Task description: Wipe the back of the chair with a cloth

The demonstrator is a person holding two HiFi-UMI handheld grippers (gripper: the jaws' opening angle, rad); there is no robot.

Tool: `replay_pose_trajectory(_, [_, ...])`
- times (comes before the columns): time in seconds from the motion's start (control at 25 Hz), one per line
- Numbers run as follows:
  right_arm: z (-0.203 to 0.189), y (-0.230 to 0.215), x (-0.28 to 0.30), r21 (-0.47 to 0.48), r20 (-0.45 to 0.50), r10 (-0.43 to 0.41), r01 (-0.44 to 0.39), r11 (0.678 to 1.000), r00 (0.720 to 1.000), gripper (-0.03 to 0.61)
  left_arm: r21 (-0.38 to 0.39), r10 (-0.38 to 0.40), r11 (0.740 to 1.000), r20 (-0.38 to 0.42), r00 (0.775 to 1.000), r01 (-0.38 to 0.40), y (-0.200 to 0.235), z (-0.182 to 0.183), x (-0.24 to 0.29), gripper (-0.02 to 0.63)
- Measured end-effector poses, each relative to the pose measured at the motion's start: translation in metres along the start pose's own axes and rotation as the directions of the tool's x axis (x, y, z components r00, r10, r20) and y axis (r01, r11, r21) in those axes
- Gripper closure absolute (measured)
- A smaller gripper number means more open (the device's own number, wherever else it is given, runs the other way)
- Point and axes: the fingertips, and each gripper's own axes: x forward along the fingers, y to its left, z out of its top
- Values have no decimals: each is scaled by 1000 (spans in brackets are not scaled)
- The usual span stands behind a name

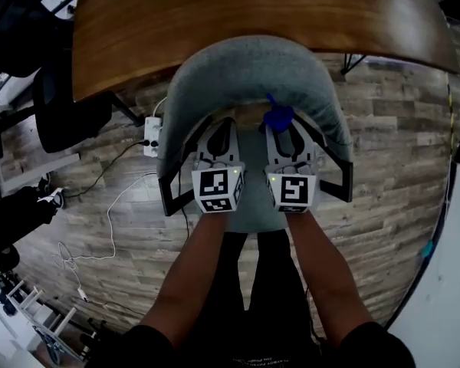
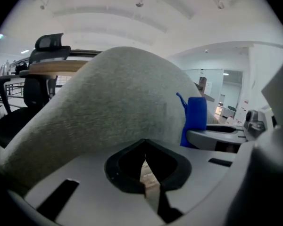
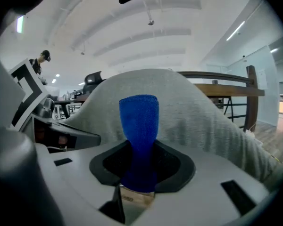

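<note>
Gripping the blue cloth (image 3: 139, 121) upright, our right tongs (image 1: 285, 144) sit just behind the grey chair back (image 1: 245, 75). Our left tongs (image 1: 219, 140) are alongside, closed on nothing. The chair faces the wooden tabletop (image 1: 238, 14). We judge wiping is about to start. Next move: press the cloth onto the back and sweep across.

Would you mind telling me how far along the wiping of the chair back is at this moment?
Done: the right gripper is shut on the blue cloth. In hand: the cloth faces the grey chair back, contact unclear. To do: the wiping itself; the left gripper, jaws together and empty, is alongside.
</note>
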Motion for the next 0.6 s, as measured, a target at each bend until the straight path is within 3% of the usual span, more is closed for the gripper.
replay_pose_trajectory(0.24, [-15,68,23,-60,-32,201,-203,977,979,443,-76,155,985,10,988,-153,56,-20,-34,611])
replay_pose_trajectory(0.6, [-41,142,43,-140,-95,435,-445,885,895,443,-168,306,939,0,952,-302,96,-59,-65,611])
